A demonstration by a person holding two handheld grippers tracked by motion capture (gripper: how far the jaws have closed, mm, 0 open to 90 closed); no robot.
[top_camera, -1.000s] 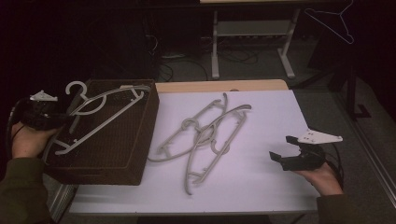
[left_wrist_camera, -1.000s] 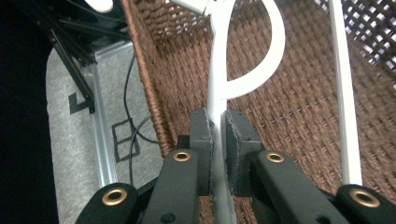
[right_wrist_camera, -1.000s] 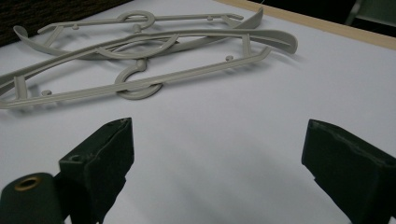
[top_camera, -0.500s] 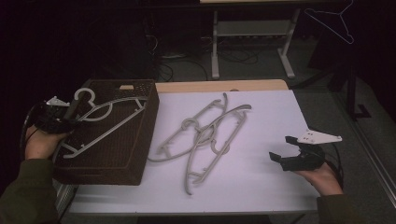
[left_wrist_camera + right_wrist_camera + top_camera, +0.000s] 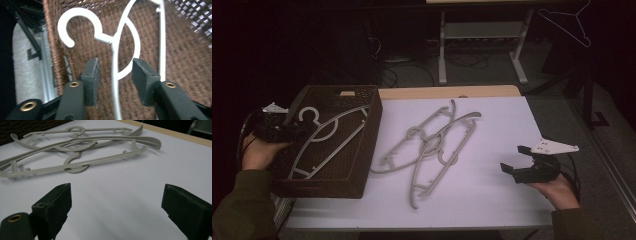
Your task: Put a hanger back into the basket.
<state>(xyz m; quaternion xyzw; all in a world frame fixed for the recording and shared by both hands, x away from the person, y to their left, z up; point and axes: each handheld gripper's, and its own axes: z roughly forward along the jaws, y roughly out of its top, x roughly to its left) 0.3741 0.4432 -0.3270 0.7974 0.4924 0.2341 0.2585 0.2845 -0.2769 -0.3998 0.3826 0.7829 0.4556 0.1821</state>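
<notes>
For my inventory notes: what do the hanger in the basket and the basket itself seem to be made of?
Hanger: probably moulded plastic, pale and smooth, with rounded one-piece hook and bars. Basket: dark brown woven material, maybe wicker or plastic rattan; the tight weave shows on its floor.

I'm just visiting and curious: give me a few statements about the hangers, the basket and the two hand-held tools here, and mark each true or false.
1. One hanger lies inside the brown basket. True.
2. The left tool is clamped tight on that hanger. False: its jaws have just been opening and stand apart, with the hanger's thin bar between them, not pressed.
3. The right tool holds a hanger. False: it is open with nothing between its jaws, over the bare white table.
4. Two grey hangers lie crossed on the table. True.
5. The basket sits at the table's right end. False: it is at the left end.
</notes>
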